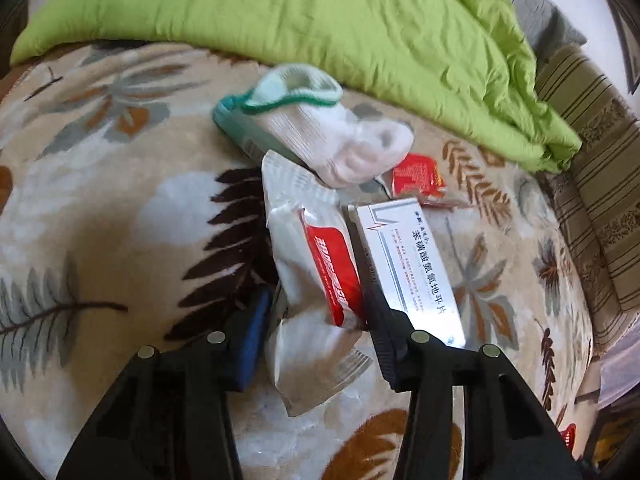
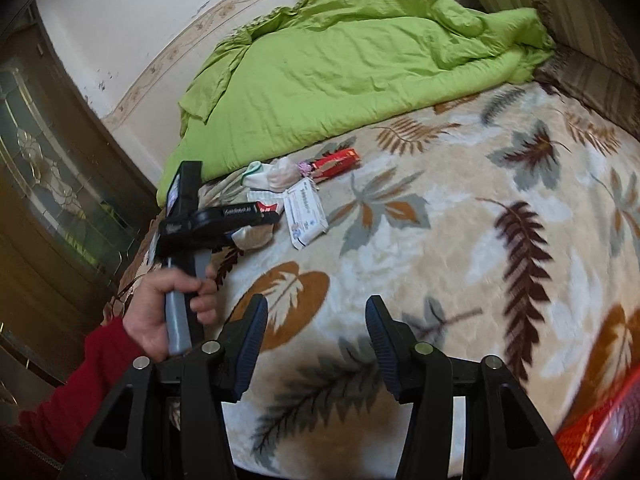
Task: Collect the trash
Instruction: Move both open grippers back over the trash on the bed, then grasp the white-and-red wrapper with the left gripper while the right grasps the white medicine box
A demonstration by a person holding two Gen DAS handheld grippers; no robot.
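The left claw [image 1: 316, 320] sits low over the bed, its two fingers straddling a crinkled silver foil wrapper with a red label [image 1: 312, 264]. The blue-padded finger lies on the wrapper's left and the black finger on its right, wedged between the wrapper and a flat white and silver medicine box with dark printed characters [image 1: 408, 264]. The jaws look part-closed around the wrapper, but whether both pads actually press it I cannot tell. Probably the claw came in along the wrapper's length so the pads meet its narrow sides, where thin foil can be pinched without catching the box.

The litter is heaped together near the bed's far edge, just in front of a rumpled lime-green quilt [image 1: 320, 20]. A white sock with a green cuff [image 1: 320, 132] lies partly across a flat dark-green box [image 1: 244, 136], and a small red sachet [image 1: 416, 176] sits just beyond the medicine box. All of it rests on a cream fleece blanket with a brown and grey leaf print [image 1: 100, 208].

The right claw [image 2: 316, 344] hangs wide and empty over bare blanket near the bed's near edge, well apart from the pile, likely kept clear. From there, a hand in a red sleeve [image 2: 168, 312] grips the left tool's grey handle.
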